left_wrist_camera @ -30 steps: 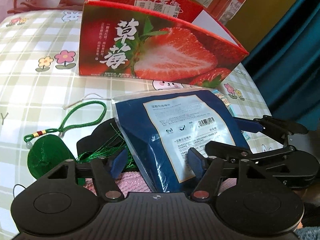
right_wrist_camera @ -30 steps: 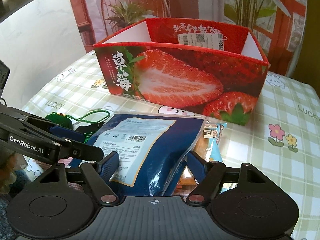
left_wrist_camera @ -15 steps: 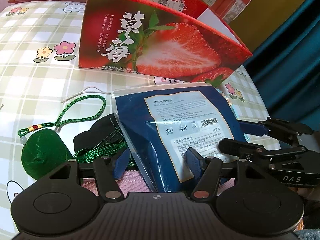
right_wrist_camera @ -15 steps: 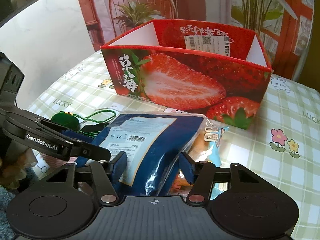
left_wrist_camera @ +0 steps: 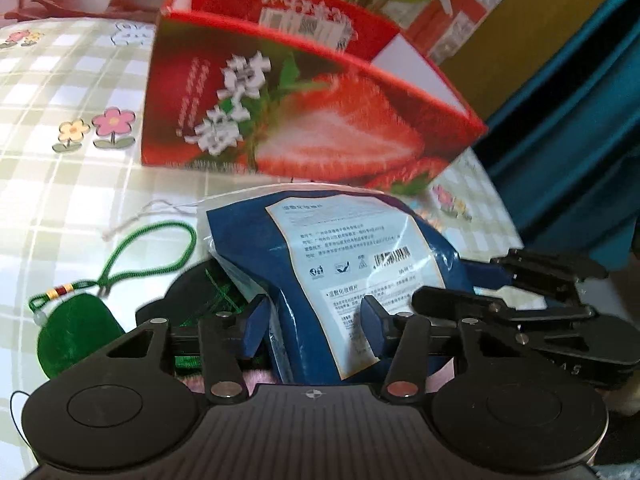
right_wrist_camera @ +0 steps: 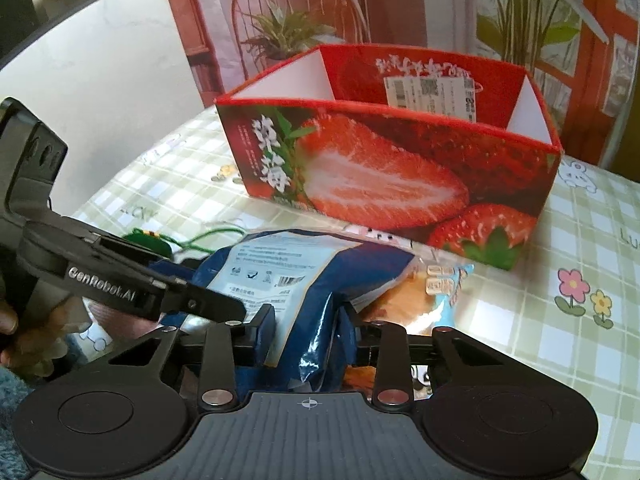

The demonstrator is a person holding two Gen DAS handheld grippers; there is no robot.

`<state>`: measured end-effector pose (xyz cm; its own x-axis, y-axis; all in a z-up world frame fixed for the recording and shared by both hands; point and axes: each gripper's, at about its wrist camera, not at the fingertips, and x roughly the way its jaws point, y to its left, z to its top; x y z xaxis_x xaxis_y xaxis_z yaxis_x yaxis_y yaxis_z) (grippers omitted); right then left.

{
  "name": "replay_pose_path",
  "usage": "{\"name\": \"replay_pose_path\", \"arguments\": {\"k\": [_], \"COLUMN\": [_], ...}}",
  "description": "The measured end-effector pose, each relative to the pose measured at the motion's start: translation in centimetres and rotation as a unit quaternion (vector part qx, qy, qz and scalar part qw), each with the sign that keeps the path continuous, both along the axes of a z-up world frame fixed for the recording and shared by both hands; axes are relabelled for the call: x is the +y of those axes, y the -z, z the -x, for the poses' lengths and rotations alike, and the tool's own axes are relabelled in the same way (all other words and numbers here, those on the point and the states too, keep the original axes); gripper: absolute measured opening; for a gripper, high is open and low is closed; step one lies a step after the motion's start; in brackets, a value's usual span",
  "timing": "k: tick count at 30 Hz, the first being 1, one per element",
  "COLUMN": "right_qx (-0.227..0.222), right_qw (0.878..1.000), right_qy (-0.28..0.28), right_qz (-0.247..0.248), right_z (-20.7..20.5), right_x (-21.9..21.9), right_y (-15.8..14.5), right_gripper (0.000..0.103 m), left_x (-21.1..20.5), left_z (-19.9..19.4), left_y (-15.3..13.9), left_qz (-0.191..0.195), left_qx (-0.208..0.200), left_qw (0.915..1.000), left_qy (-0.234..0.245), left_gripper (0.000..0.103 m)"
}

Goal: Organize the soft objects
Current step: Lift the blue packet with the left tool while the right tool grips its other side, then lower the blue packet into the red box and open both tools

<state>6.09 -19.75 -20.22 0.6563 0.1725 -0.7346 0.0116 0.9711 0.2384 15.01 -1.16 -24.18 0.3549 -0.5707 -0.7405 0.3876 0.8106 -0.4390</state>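
A soft blue packet with a pale label (left_wrist_camera: pixel 344 256) (right_wrist_camera: pixel 296 276) is lifted off the table, pinched from both sides. My left gripper (left_wrist_camera: pixel 316 320) is shut on its near left part. My right gripper (right_wrist_camera: pixel 308 328) is shut on its crumpled right part. An open red strawberry box (left_wrist_camera: pixel 304 120) (right_wrist_camera: pixel 384 168) stands just behind the packet. A green pouch with a cord (left_wrist_camera: pixel 76 328) and a dark soft item (left_wrist_camera: pixel 188 292) lie at the left. A wrapped bread snack (right_wrist_camera: pixel 416 300) lies under the packet's right side.
The table wears a green checked cloth with flowers (right_wrist_camera: pixel 580 264). A pink knitted piece (left_wrist_camera: pixel 256 380) shows under the left gripper. A teal curtain (left_wrist_camera: pixel 580 128) hangs past the table's right edge. A white wall (right_wrist_camera: pixel 100 92) stands at the left.
Both grippers have closed tighter on the blue packet and lifted it, moving toward the strawberry box. The packet has crumpled and risen off the snack.
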Motion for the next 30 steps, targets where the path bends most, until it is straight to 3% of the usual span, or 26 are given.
{"name": "replay_pose_path", "arguments": {"k": [10,18,30], "right_qx": [-0.048,-0.08,-0.12], "right_qw": [0.999,0.996,0.992], "right_qy": [0.004,0.014,0.024], "right_qz": [0.014,0.024,0.038], "right_z": [-0.6,-1.3,-2.6], "right_x": [-0.5,-1.7,-2.9], "right_y": [-2.3,-4.4,-6.9], "right_gripper": [0.032,0.032,0.032], "left_x": [0.8,-0.4,-0.7], "left_z": [-0.5,-2.0,-3.0], "left_y": [-3.6,-7.1,-10.7], "left_qz": [0.028,0.015,0.033], "left_qx": [-0.057,-0.114,-0.167], "left_qw": [0.998,0.9932,0.9851], "left_qy": [-0.008,0.022,0.022], "left_gripper": [0.052,0.052,0.052]}}
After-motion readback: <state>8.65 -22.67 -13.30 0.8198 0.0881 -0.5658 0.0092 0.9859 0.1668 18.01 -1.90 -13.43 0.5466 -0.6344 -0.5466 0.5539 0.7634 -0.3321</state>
